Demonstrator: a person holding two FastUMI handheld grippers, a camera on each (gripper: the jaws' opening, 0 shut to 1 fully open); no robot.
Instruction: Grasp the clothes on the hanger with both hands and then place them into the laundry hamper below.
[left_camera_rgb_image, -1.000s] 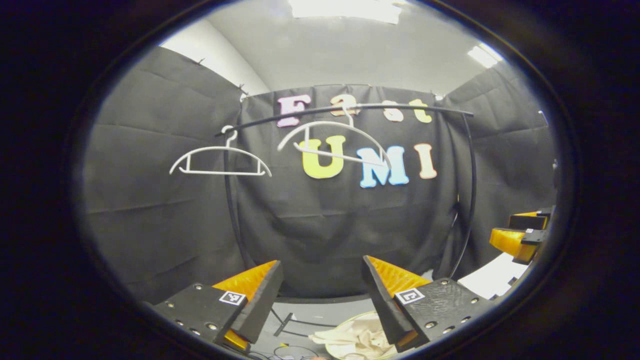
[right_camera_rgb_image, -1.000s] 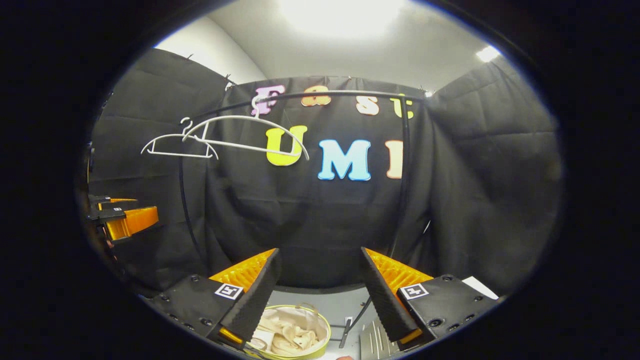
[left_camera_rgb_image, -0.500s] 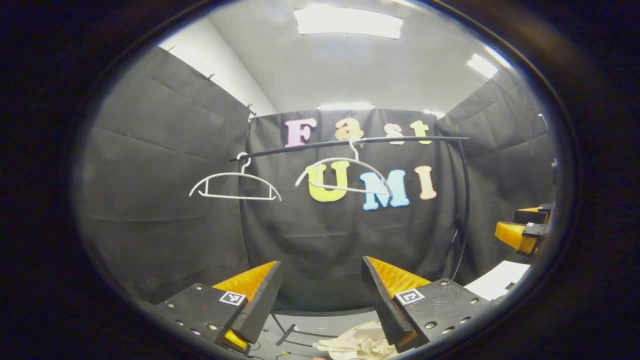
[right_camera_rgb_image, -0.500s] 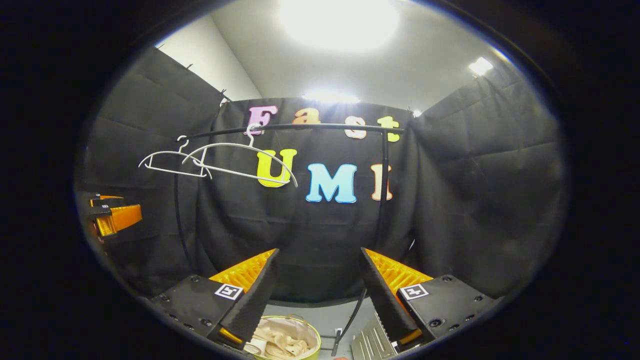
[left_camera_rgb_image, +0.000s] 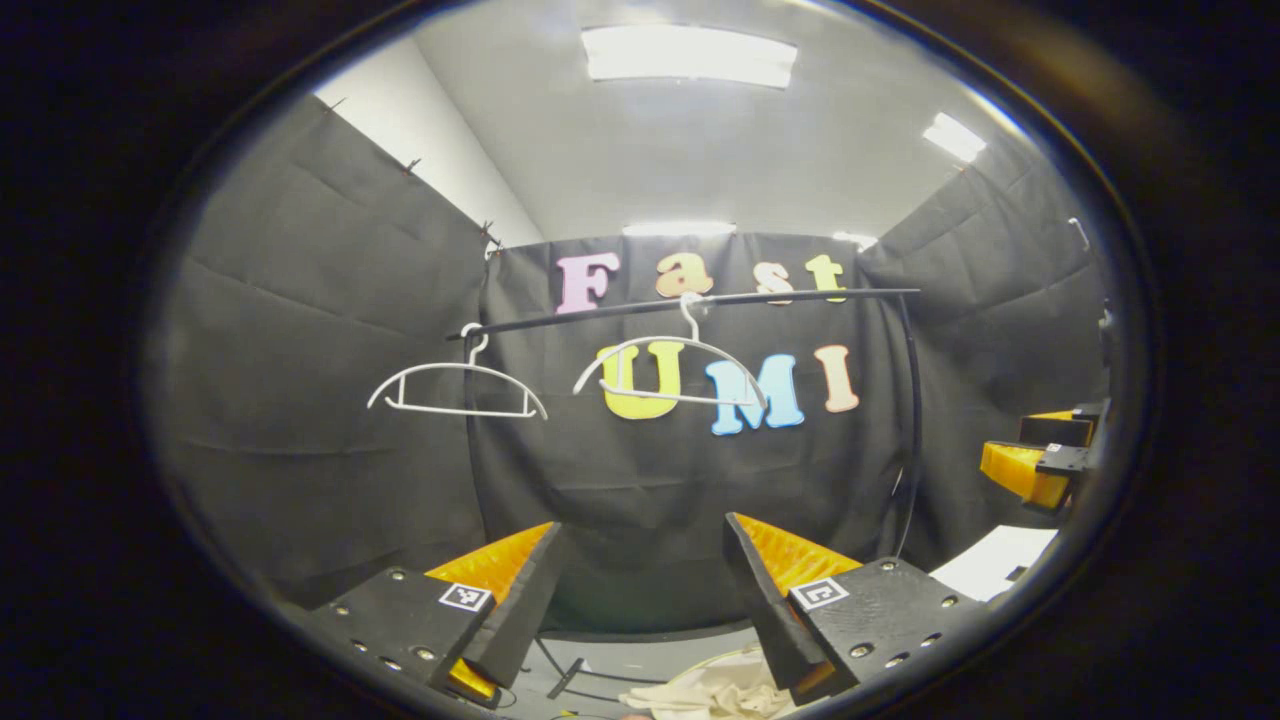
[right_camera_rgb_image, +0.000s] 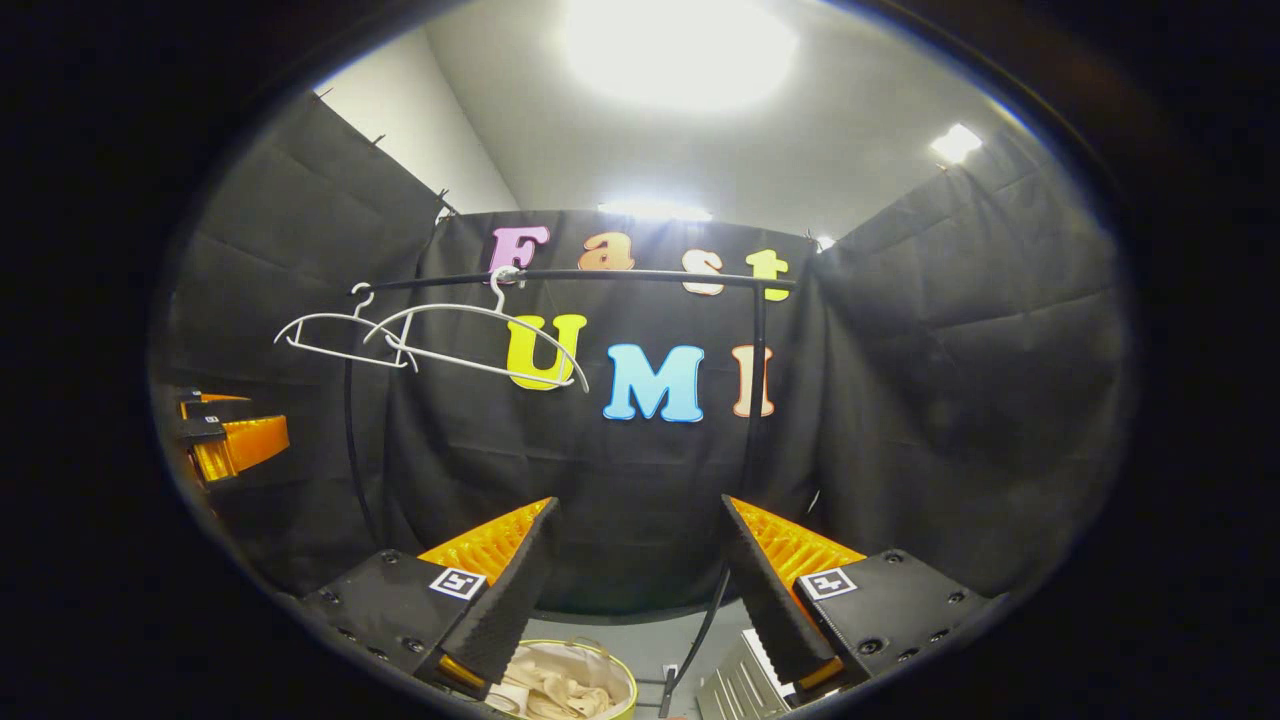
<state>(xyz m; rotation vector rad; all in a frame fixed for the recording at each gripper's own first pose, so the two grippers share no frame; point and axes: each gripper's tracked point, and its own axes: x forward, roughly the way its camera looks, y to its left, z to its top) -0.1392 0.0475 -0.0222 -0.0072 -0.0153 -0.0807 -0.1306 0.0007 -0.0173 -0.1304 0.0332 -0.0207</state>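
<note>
In the left gripper view, my left gripper (left_camera_rgb_image: 640, 600) has its fingers spread wide with nothing between them. Ahead, the black rail (left_camera_rgb_image: 690, 300) carries two white hangers, one at the left end (left_camera_rgb_image: 457, 390) and one near the middle (left_camera_rgb_image: 668, 372), and both are bare. Low down, just past my right-hand finger, I see pale clothes (left_camera_rgb_image: 715, 690) bunched up; the hamper's rim is too cut off here for me to be sure of it. At the right edge the right gripper (left_camera_rgb_image: 1040, 455) is held well apart from mine.

In the right gripper view, my right gripper (right_camera_rgb_image: 640, 600) is likewise spread and holding nothing. The same two bare hangers (right_camera_rgb_image: 478, 345) overlap at the left end of the rail. Below, between my fingers, the laundry hamper (right_camera_rgb_image: 628, 690) with its yellow-green rim sits on the floor with the pale clothes (right_camera_rgb_image: 555, 690) lying inside it. The left gripper (right_camera_rgb_image: 235, 440) shows at the left edge.

I judge the task essentially done: garment off the hanger, inside the hamper, both grippers released and raised. All that seems left is to draw back.
</note>
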